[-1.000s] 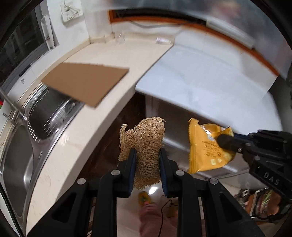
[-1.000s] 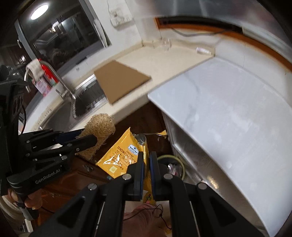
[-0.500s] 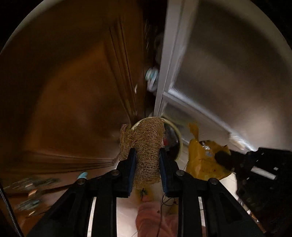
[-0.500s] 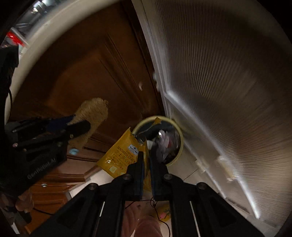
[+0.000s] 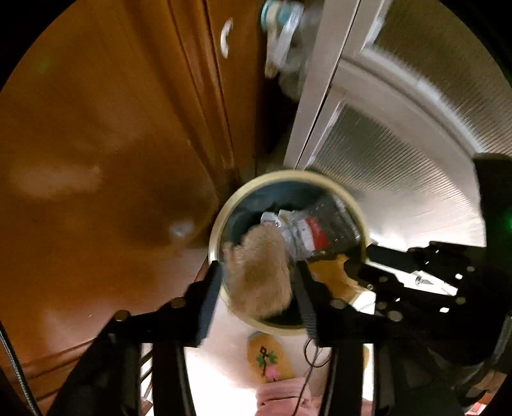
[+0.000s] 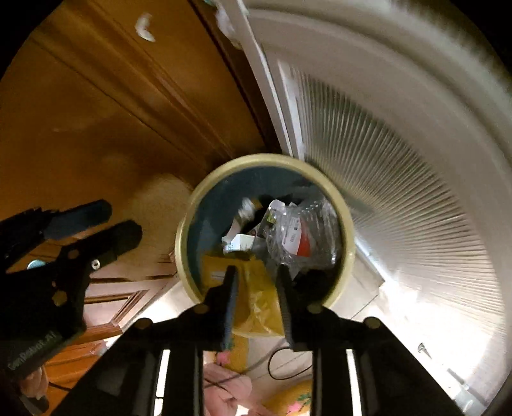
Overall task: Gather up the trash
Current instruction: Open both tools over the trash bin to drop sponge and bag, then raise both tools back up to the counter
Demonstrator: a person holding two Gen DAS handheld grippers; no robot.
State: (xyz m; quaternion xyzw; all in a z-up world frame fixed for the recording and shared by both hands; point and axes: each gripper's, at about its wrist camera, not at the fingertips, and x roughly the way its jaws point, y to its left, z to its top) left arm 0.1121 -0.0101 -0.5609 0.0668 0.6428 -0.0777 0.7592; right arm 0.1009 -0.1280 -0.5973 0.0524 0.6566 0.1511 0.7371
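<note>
The loofah scrubber, tan, fibrous and blurred, sits in the lower middle of the left wrist view, over the mouth of the round bin, between the fingers of the left gripper. Those jaws have just been opening: they now stand clearly apart, with a gap on each side of the scrubber, so the pads no longer press on it. In the right wrist view the scrubber cannot be made out.

The yellow snack bag lies in the lower middle of the right wrist view, over the near rim of the bin, between the fingers of the right gripper. These jaws have also just been opening and stand moderately apart; the bag hangs between them, nearer the left finger, and whether that pad touches it cannot be told. In the left wrist view a yellow part of the bag shows at centre right, just ahead of the right gripper's dark fingers.

The bin has a cream rim and a dark blue inside. In it lie a crumpled clear plastic wrapper with a red and white label and a small white carton.

To the left of the bin rises a brown wooden cabinet door with a pale handle at the top. To the right stands a white ribbed panel. At the bottom of both views are a pale floor, a yellow slipper and a pink trouser leg. In the right wrist view the left gripper reaches in from the left edge, its fingers spread.
</note>
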